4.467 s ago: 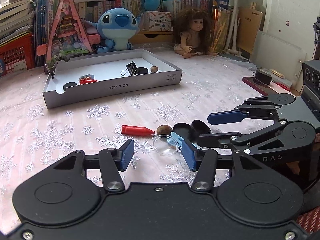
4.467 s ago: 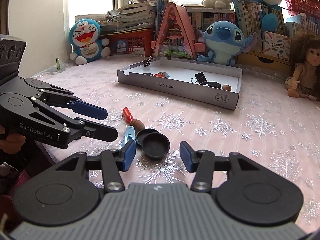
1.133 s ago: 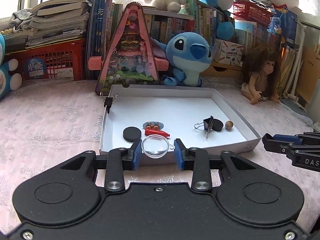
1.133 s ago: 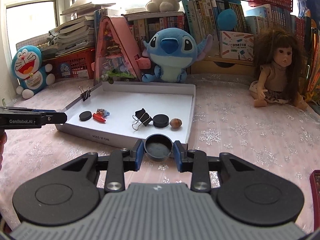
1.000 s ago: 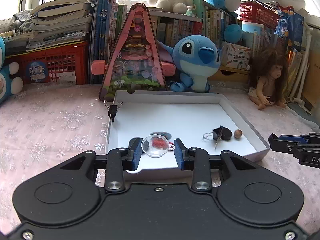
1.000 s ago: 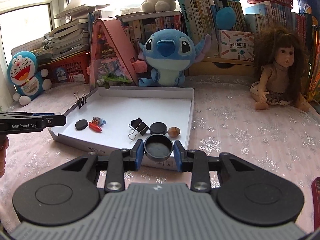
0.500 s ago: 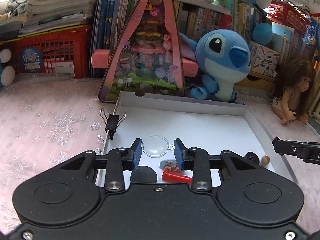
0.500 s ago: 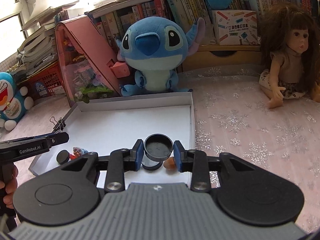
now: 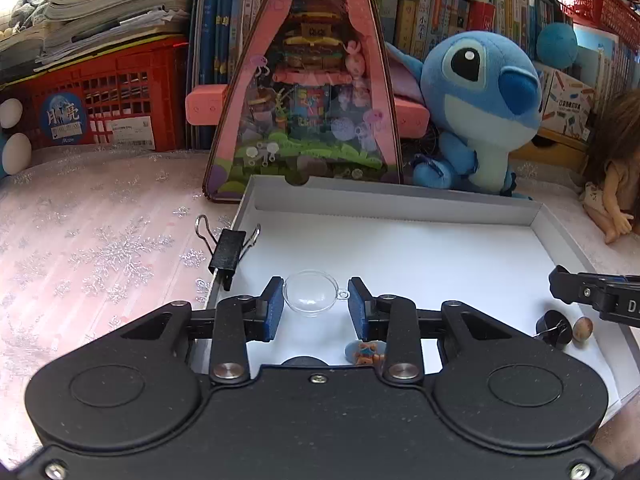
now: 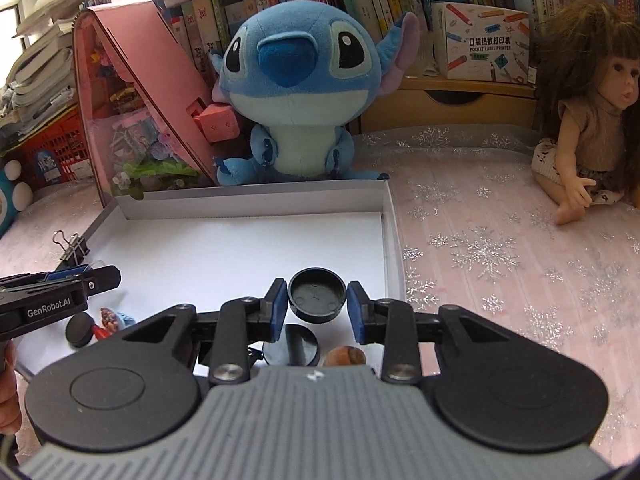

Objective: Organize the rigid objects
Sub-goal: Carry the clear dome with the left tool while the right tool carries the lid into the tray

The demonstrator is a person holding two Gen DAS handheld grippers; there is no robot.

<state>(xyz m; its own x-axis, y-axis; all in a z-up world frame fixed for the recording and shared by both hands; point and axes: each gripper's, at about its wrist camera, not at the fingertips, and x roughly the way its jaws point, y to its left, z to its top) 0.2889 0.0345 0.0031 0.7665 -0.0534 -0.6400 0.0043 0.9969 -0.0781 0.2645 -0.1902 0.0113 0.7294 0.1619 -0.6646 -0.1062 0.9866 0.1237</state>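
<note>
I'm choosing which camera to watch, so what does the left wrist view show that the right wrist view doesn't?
Only the left wrist view shows the clear dome gripped in the left claw.

Only the right wrist view shows the black cap gripped in the right claw, and the doll's face.

Both show the white tray, the binder clip on its left edge, the nut and the blue plush toy.

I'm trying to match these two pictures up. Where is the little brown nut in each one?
Left wrist view: the brown nut lies at the far right in the white tray, beside a black cap.
Right wrist view: the nut shows at bottom centre, just above the tool's grey body.
Shared landmark: the blue plush toy behind the tray.
</note>
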